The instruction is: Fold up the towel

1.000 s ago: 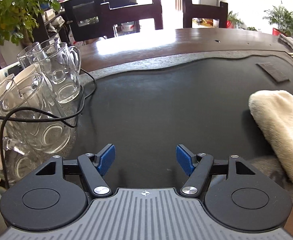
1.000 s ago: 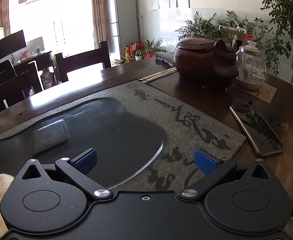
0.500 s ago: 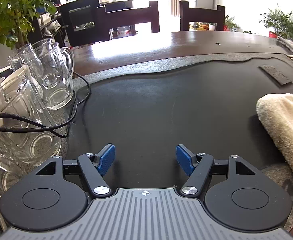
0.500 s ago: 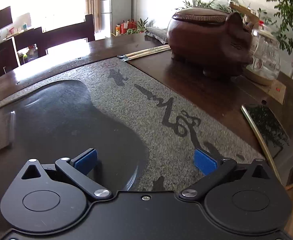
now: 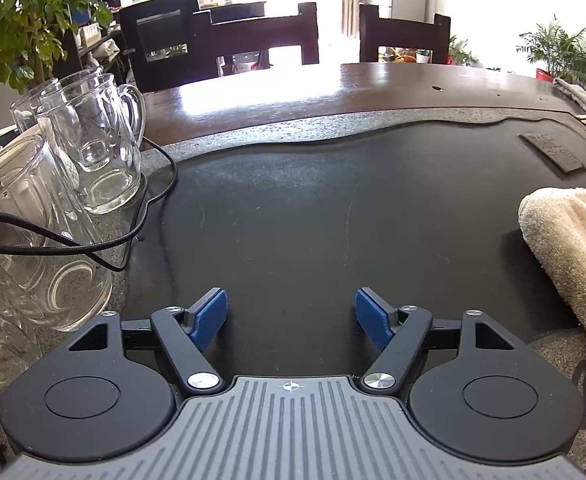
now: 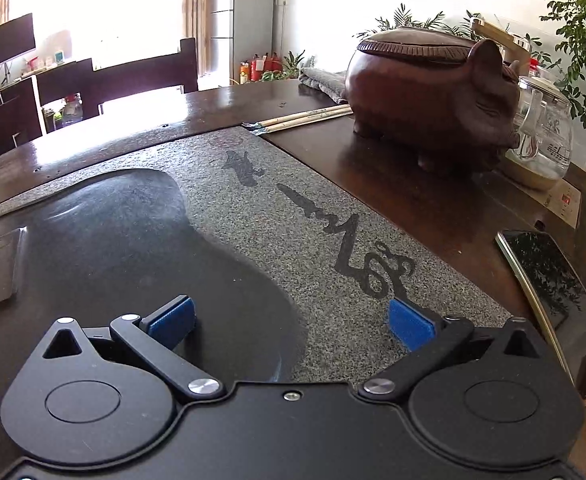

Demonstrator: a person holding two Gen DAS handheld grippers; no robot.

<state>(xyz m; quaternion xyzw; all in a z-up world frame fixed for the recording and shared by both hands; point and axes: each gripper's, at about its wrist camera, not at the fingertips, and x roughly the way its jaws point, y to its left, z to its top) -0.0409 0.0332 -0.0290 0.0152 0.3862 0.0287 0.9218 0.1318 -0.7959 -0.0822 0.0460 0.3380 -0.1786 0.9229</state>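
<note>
Left gripper (image 5: 291,316): seen low in the left wrist view, over the dark smooth basin of the stone tea tray (image 5: 293,216); its blue-padded fingers (image 5: 209,314) stand apart with nothing between them, and the jaws have just been opening wider.
Right gripper (image 6: 291,322): seen low in the right wrist view, over the edge where the dark basin meets the grey speckled stone; its fingers (image 6: 173,320) are spread wide and nothing is held.
Towel (image 5: 573,256): a cream terry towel, lying bunched or rolled at the right edge of the left wrist view, on the near right part of the tray (its right side is cut off by the frame). It is well apart from the left gripper and is touched by neither gripper; it is not seen in the right wrist view.
Glass mugs (image 5: 93,144): several clear handled mugs are grouped at the left edge of the tray, with a black cable (image 5: 93,242) draped across the nearest one.
Tabletop (image 5: 333,92): dark polished wood is seen beyond the tray, with dark chairs at its far side.
Calligraphy (image 6: 357,256): dark brush characters are marked on the grey stone to the right of the basin.
Pig figure (image 6: 433,92): a brown pig-shaped vessel stands on the far right tabletop, a glass kettle (image 6: 541,136) just beside it on the right.
Phone (image 6: 545,280): it lies flat, screen up, near the right edge of the tabletop.
</note>
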